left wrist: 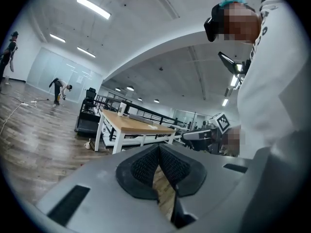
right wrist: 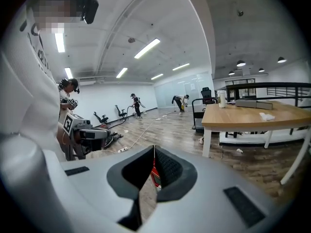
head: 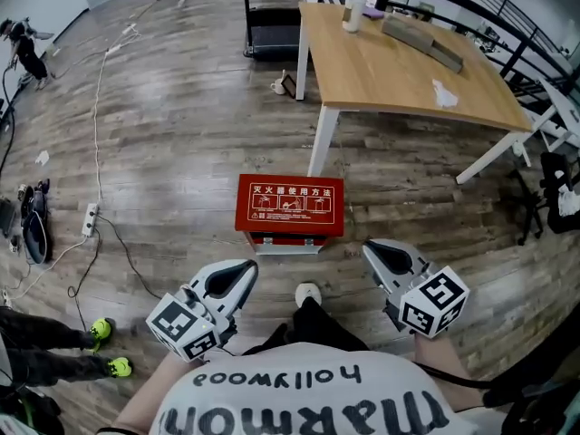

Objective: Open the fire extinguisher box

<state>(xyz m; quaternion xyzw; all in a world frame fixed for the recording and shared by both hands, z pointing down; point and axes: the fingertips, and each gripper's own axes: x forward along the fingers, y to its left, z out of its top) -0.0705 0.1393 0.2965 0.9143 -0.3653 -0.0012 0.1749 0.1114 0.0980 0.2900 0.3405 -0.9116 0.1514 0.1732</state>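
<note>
The red fire extinguisher box (head: 290, 208) stands on the wooden floor in front of me, its lid down, with a white-printed instruction label on top. Both grippers hover nearer to me than the box and touch nothing. My left gripper (head: 245, 268) is at the box's near left, its black pads (left wrist: 146, 166) pressed together at the tips with nothing held. My right gripper (head: 372, 248) is at the near right, jaws also meeting at the tips. In the right gripper view a sliver of the red box (right wrist: 154, 174) shows between the pads (right wrist: 167, 169).
A wooden table (head: 408, 62) on white legs stands just behind the box, with a treadmill (head: 272, 25) beyond it. A power strip (head: 89, 217) and cables trail on the floor at left. A bystander's green shoes (head: 101, 332) are at lower left.
</note>
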